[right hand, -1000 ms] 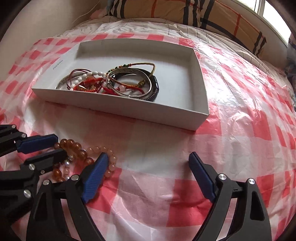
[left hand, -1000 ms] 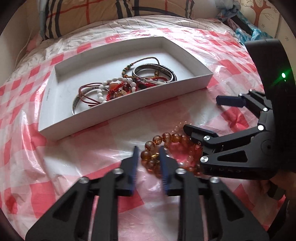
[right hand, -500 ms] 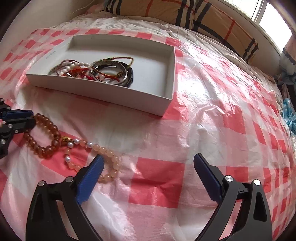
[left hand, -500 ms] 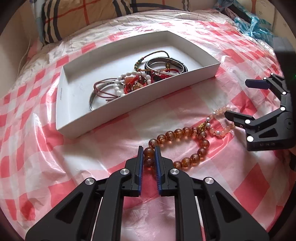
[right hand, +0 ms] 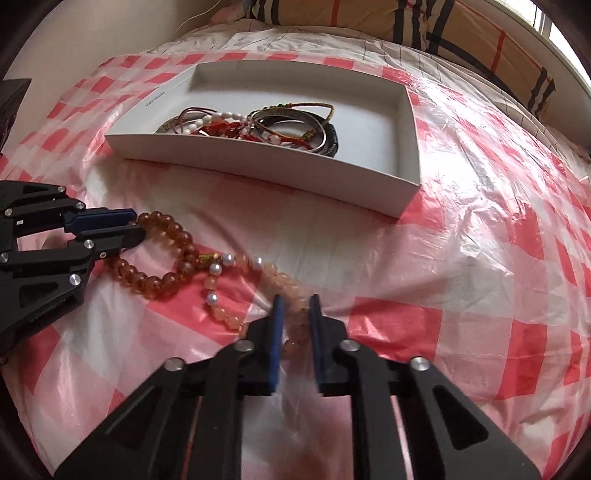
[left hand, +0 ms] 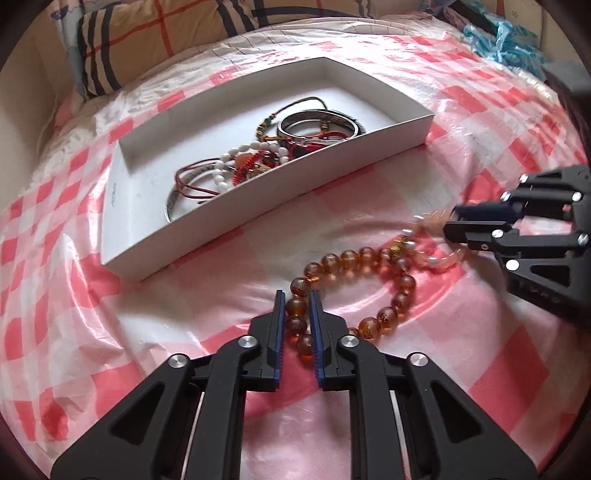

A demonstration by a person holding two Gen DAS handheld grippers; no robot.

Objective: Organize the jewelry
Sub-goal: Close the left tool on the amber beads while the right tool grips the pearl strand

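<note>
An amber bead bracelet [left hand: 354, 256] lies on the checked sheet, linked at a gold charm to a pale pink bead bracelet [right hand: 273, 273]. My left gripper [left hand: 297, 295] is shut on the amber beads at their near end; the right wrist view shows it [right hand: 138, 225] at the far left. My right gripper [right hand: 294, 301] has its jaws closing tight on the pale pink beads, pads pressing them; in the left wrist view it [left hand: 452, 221] enters from the right. Behind both stands a white box [left hand: 295, 192] [right hand: 258, 173] holding a tangle of bangles and cord bracelets [left hand: 266, 155].
A red-and-white checked plastic sheet [right hand: 480, 258] covers the bed. Plaid pillows [left hand: 147, 29] [right hand: 461, 33] lie behind the box. A blue plastic bag [left hand: 498, 37] sits at the far right corner. The box's right half is bare [right hand: 373, 122].
My right gripper went from wide open to closed on the pale pink beads. My left gripper tightened on the amber beads, and the two bracelets have spread apart from a heap.
</note>
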